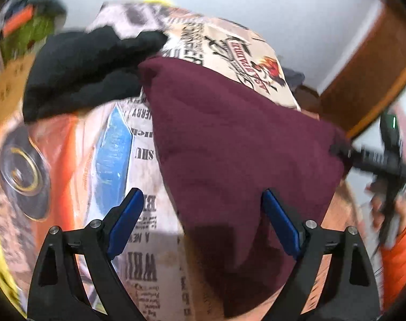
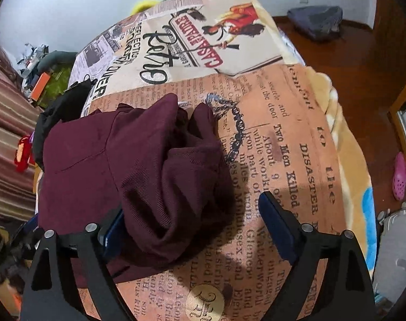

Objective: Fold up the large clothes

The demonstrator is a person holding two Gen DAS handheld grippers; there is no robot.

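The bed (image 2: pixel 296 123), covered with a printed newspaper-pattern spread, carries everything here. On it lies the maroon garment (image 2: pixel 138 160), already brought into a thick, compact bundle, with its smooth flat part on the side toward the black garment (image 1: pixel 79 75) and a looser rolled lump on the other side. The black garment rests on the bed just beyond the maroon one, touching its far corner.

The left gripper (image 1: pixel 203 208) hangs above the near edge of the maroon garment with its jaws wide apart and nothing pressed between them. The right gripper (image 2: pixel 192 214) also stands apart; the rolled lump sits between its jaws and seems to lean on the left pad, though I think it is not clamped.

I judge that a fold is just finished and the cloth is let go. The next move should be to flatten or tuck the bulging lump, or to set this bundle aside and reach for the black garment.
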